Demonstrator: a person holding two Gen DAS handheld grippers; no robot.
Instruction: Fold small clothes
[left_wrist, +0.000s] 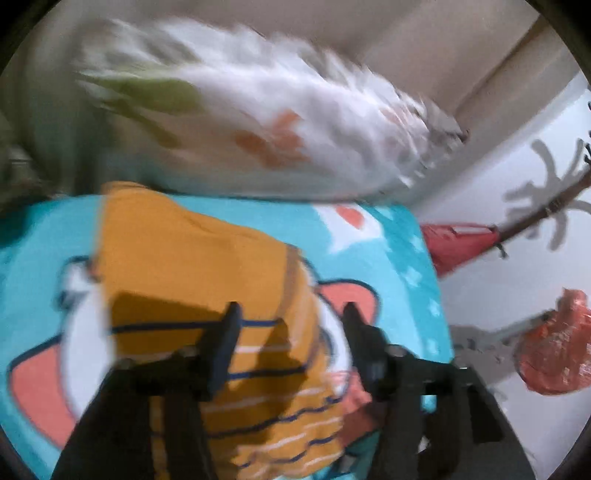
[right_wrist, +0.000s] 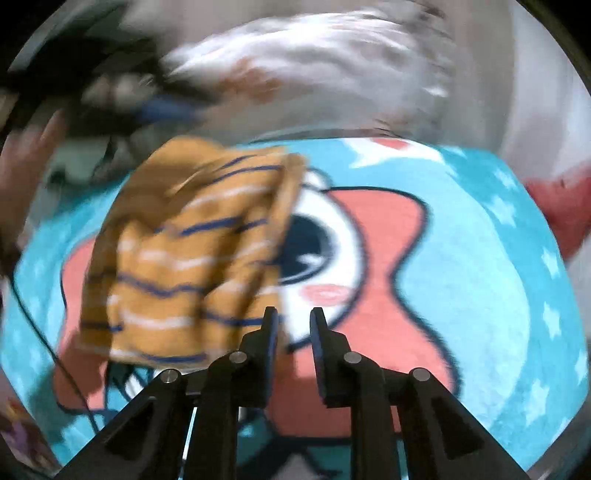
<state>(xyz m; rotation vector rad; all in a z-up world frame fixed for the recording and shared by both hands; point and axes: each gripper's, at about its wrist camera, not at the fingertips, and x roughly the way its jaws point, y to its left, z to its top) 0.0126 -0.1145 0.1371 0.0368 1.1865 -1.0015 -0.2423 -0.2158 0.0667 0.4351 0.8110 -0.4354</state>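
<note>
A small mustard-yellow garment with navy and white stripes (left_wrist: 207, 280) lies folded over on a turquoise cartoon mat (left_wrist: 399, 251). My left gripper (left_wrist: 291, 314) hangs just above the garment's striped part, jaws wide apart and empty. In the right wrist view the same garment (right_wrist: 184, 251) lies rumpled on the mat (right_wrist: 480, 266), left of my right gripper (right_wrist: 293, 317). The right jaws stand a little apart with nothing between them. Both views are motion-blurred.
A white heap of cloth with orange print (left_wrist: 280, 125) lies beyond the mat's far edge; it also shows in the right wrist view (right_wrist: 314, 62). Red bags (left_wrist: 554, 347) sit on the white floor at right. A dark cable (right_wrist: 44, 332) runs along the mat's left.
</note>
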